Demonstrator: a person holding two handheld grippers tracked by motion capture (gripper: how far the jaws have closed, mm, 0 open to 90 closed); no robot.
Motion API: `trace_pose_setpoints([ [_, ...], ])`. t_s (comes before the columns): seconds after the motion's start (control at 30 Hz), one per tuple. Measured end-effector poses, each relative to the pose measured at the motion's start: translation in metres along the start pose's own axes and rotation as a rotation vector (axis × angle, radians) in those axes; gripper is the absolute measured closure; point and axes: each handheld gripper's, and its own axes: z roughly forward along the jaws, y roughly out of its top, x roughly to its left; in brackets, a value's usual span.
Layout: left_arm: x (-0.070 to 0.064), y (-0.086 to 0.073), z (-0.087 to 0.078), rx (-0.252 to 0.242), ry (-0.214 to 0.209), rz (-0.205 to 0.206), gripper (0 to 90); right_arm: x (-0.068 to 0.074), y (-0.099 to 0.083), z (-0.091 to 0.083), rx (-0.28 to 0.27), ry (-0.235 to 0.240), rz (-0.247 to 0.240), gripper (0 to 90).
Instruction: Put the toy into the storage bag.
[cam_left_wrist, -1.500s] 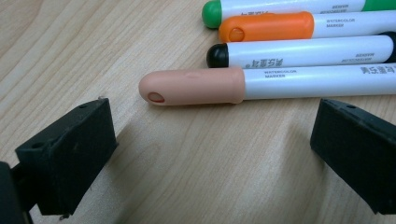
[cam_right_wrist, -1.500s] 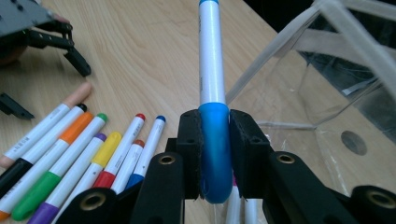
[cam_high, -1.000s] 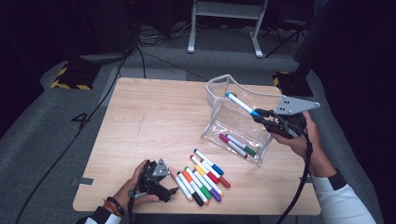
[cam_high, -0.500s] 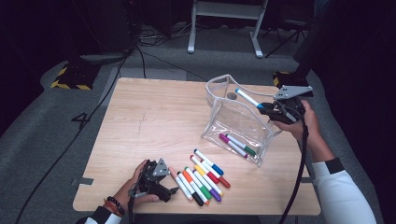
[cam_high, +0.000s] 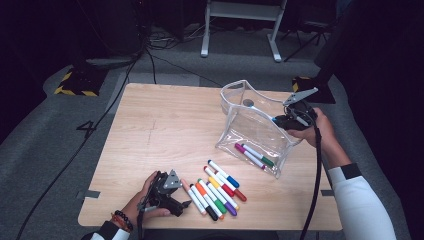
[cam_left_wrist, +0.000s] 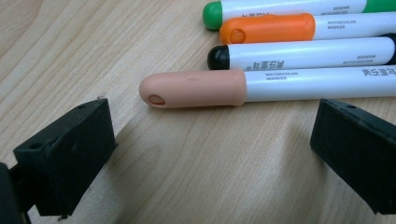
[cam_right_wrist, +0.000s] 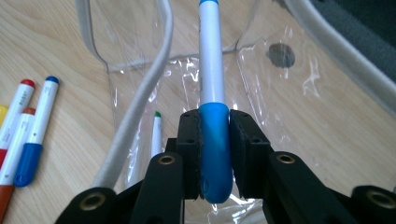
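Observation:
A clear plastic pouch (cam_high: 250, 127) with a grey rim stands open on the right half of the wooden table (cam_high: 165, 130). My right gripper (cam_high: 279, 120) is shut on the blue cap of a light-blue marker (cam_right_wrist: 212, 93), whose white barrel points into the pouch (cam_right_wrist: 154, 70) mouth. Two markers (cam_high: 254, 155) lie inside the pouch. A row of several markers (cam_high: 215, 187) lies near the front edge. My left gripper (cam_high: 186, 203) rests open on the table just left of that row. A peach-capped marker (cam_left_wrist: 196, 88) lies just beyond its jaws.
The table's left and middle are bare wood. Around it is grey floor with cables (cam_high: 150, 55), a white stand's legs (cam_high: 240, 30) at the back and yellow-black striped blocks (cam_high: 75, 82). My right gripper's cable (cam_high: 315, 185) trails down along the forearm.
My right gripper has carried the light-blue marker down and left, so its tip now reaches into the pouch mouth. My left gripper has stayed put.

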Motion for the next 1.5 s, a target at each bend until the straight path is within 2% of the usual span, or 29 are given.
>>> trace_pose_setpoints([
  [0.13, 0.0, 0.0, 0.0, 0.0, 0.0, 0.0, 0.1, 0.002, 0.0, 0.004, 0.036, 0.037, 0.006, 75.4],
  [0.3, 0.0, 0.0, 0.0, 0.0, 0.0, 0.0, 0.1, 0.009, 0.0, 0.007, 0.062, 0.104, -0.004, 75.3],
  [0.53, 0.0, 0.0, 0.0, 0.0, 0.0, 0.0, 0.1, 0.014, 0.0, 0.008, 0.104, 0.156, -0.02, 74.4],
  [0.63, 0.0, 0.0, 0.0, 0.0, 0.0, 0.0, 0.1, 0.017, 0.002, 0.007, 0.098, 0.148, -0.044, 70.8],
  [0.7, 0.0, 0.0, 0.0, 0.0, 0.0, 0.0, 0.1, 0.017, 0.003, 0.006, 0.103, 0.123, -0.051, 67.1],
  [0.77, 0.0, 0.0, 0.0, 0.0, 0.001, 0.0, 0.2, 0.016, 0.003, 0.005, 0.09, 0.093, -0.05, 63.8],
  [0.93, 0.0, 0.0, 0.0, 0.0, 0.001, 0.0, 0.2, 0.006, -0.001, -0.01, 0.028, 0.03, -0.004, 55.4],
  [1.03, 0.0, 0.0, 0.0, 0.0, 0.0, 0.0, 0.2, 0.002, -0.005, -0.021, -0.023, 0.012, 0.02, 52.1],
  [1.17, 0.0, 0.0, 0.0, -0.001, 0.001, 0.0, 0.2, 0.001, -0.01, -0.041, -0.117, -0.001, 0.01, 48.6],
  [1.27, 0.0, 0.0, 0.0, 0.0, 0.001, 0.0, 0.2, 0.004, -0.014, -0.053, -0.169, 0.01, 0.003, 45.6],
  [1.5, 0.0, 0.0, 0.0, 0.0, 0.001, 0.0, 0.2, 0.024, -0.028, -0.078, -0.262, -0.016, -0.031, 38.6],
])
